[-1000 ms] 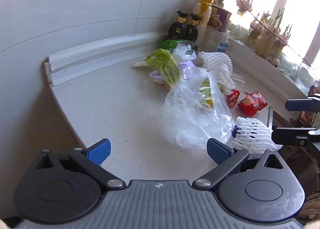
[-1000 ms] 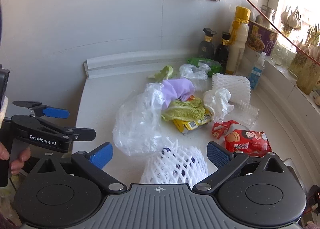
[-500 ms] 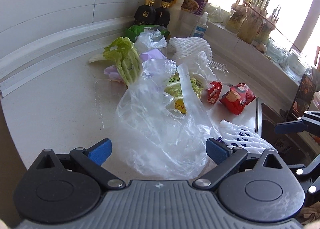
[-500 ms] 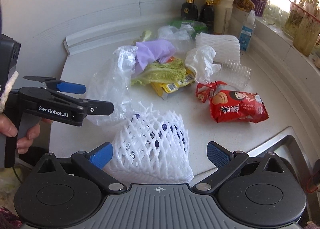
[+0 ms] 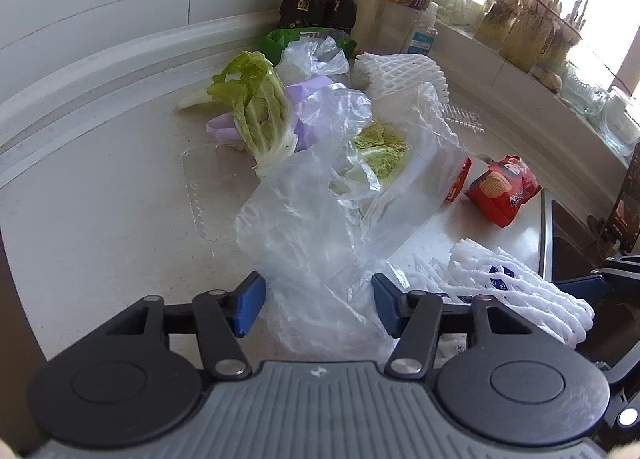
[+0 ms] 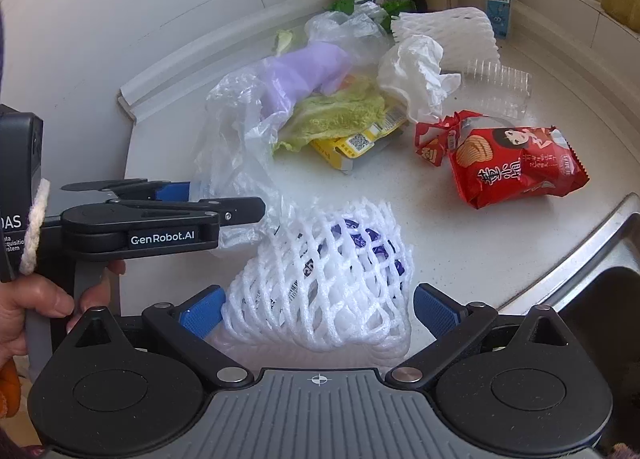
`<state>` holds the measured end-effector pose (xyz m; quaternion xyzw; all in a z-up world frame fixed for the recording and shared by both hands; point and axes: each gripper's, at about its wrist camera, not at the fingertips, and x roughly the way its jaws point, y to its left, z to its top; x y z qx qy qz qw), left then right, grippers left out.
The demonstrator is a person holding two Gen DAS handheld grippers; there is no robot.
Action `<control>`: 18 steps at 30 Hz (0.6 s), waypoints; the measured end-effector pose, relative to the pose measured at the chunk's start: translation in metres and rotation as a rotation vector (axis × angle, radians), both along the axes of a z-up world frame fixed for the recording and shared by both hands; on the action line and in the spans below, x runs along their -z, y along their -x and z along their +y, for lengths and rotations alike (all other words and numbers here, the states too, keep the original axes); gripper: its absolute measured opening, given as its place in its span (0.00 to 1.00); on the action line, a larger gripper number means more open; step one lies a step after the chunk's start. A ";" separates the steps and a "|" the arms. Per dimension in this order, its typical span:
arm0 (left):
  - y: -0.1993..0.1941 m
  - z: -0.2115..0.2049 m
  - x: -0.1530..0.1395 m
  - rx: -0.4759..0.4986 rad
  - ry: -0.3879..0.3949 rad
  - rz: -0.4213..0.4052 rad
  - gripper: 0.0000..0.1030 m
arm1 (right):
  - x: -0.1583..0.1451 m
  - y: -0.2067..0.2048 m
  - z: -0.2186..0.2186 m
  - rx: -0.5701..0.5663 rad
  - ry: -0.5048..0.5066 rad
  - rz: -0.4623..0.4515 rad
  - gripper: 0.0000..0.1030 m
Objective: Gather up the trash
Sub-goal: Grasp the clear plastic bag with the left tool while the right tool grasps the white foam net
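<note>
1. Left gripper (image 5: 316, 309) is spread, its blue pads either side of the crumpled clear plastic bag (image 5: 320, 227) on the white counter (image 5: 100, 219)
2. Right gripper (image 6: 318, 311) is spread around the white foam mesh sleeve (image 6: 324, 279), beside the red crisp packet (image 6: 516, 163)

The pale surface (image 6: 460, 219) carries a clear plastic bag (image 5: 320, 227), white foam net (image 6: 332, 275), red snack packet (image 6: 516, 163), cabbage leaves (image 5: 256, 115) and dark bottles (image 5: 320, 3).
</note>
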<state>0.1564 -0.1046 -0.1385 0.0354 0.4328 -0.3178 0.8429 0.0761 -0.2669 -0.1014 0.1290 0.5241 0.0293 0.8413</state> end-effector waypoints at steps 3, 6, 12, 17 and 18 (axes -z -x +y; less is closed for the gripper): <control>0.000 0.001 0.000 -0.018 -0.017 -0.006 0.39 | 0.004 -0.002 0.005 -0.009 -0.003 0.012 0.97; -0.001 0.002 0.000 -0.034 -0.033 -0.003 0.24 | 0.007 -0.003 0.009 -0.015 0.009 0.021 0.96; -0.002 0.006 -0.004 -0.051 -0.025 0.017 0.12 | 0.007 -0.004 0.012 -0.012 0.024 0.019 0.92; 0.000 0.008 -0.008 -0.054 -0.015 0.019 0.09 | 0.003 -0.004 0.014 -0.015 0.035 0.010 0.77; 0.001 0.008 -0.010 -0.054 -0.009 0.016 0.09 | 0.002 -0.004 0.014 -0.017 0.036 0.007 0.71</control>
